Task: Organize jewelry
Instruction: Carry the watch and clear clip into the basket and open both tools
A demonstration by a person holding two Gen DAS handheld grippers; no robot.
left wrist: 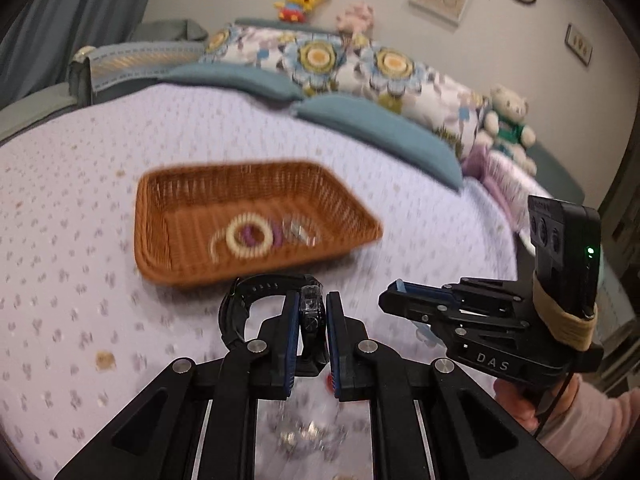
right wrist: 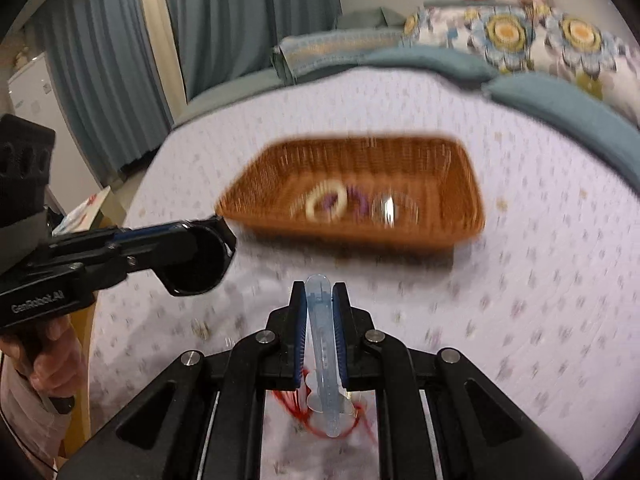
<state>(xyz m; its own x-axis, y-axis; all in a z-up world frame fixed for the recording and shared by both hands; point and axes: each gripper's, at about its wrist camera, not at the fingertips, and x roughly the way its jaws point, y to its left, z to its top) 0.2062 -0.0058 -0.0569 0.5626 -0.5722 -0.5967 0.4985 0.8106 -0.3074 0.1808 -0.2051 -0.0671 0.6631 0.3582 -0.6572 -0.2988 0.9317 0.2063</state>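
Note:
My left gripper [left wrist: 313, 300] is shut on a black watch [left wrist: 240, 304], whose strap loops out to the left, above the lilac bedspread. Just beyond it lies a brown wicker basket [left wrist: 160, 184] holding a cream coil bracelet [left wrist: 248, 236], a purple one and a clear one. My right gripper [right wrist: 319, 292] is shut on a translucent pale-blue bangle [right wrist: 320, 320], seen edge on, in front of the same basket [right wrist: 472, 184]. Each gripper shows in the other's view: the right gripper [left wrist: 394, 292] to the right, the left gripper [right wrist: 224, 236] with the watch [right wrist: 200, 264] to the left.
A red tasselled piece [right wrist: 288, 404] lies on the bedspread under my right gripper, and blurred shiny jewelry [left wrist: 308, 436] under the left. Teal and floral pillows [left wrist: 360, 64] and a plush bear [left wrist: 508, 120] line the far side. The bed's left edge [right wrist: 132, 200] drops off toward the curtains.

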